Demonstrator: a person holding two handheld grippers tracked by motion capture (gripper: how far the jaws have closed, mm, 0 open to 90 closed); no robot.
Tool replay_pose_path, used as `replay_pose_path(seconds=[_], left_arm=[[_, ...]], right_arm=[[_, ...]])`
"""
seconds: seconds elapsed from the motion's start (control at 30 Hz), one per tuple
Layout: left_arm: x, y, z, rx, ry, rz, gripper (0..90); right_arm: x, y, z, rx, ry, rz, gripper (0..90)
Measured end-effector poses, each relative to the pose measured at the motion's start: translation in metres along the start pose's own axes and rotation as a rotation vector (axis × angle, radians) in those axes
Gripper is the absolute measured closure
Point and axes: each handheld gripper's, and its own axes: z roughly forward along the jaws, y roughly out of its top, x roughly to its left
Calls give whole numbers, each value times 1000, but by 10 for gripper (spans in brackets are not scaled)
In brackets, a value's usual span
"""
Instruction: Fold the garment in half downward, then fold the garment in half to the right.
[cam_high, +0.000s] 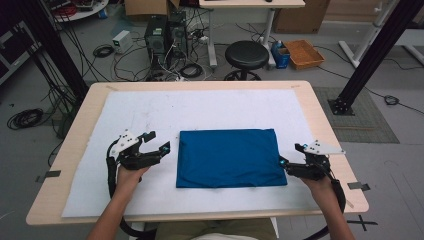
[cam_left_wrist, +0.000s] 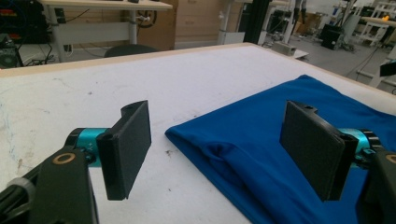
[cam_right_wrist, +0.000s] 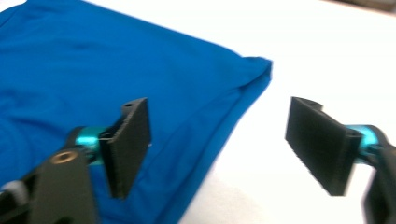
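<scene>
- The fingers (cam_left_wrist: 130, 149) of the left gripper (cam_high: 157, 142) stand wide apart with nothing between them; they hang just beside the left edge of the blue cloth (cam_high: 230, 157), not touching it.
- The fingers (cam_right_wrist: 128, 147) of the right gripper (cam_high: 290, 160) are also apart and empty. In the right gripper view one finger is above the cloth near its corner, the other above the bare white cover.
- The blue cloth lies in the middle of the counter (cam_high: 320, 107), on the white cover (cam_high: 150, 107), a little toward the person's side. It is folded into a flat, tidy rectangle with straight sides.
- I judge that the folding is nearly done or already done: the shape is neat, both hands are off the cloth, and nothing is held.
- What could be left is one more fold in half, or only a small smoothing. In the left gripper view there is a little crease and loose layers at the near corner.
- The left and right edges of the cloth are free and easy to reach from both sides.
- Around the cloth there is much open cover, mostly behind it and to the left; the right gripper is closer to the counter's border.
</scene>
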Motion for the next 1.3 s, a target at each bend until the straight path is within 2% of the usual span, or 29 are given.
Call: replay_pose_path(seconds=[0.1,0.23,0.37,0.77,1.13,1.3], left_arm=[[0,0,-1,-6,-11,12,249],[2,1,-3,-21,-14,24,250],[1,2,-6,-27,-12,21,249],[-4,2,0,-5,-10,36,250],[-11,1,0,7,-35,15,249],[-18,0,-1,29,-41,12,249]], right_arm=[[-6,1,-4,-33,-21,38,208],[-13,3,-12,-84,-65,63,208],[-18,2,-20,-132,-73,77,208],[-22,-4,-23,-124,-84,93,208],[-18,-4,-22,-115,-75,83,208],[-17,-4,-18,-114,-65,72,208]])
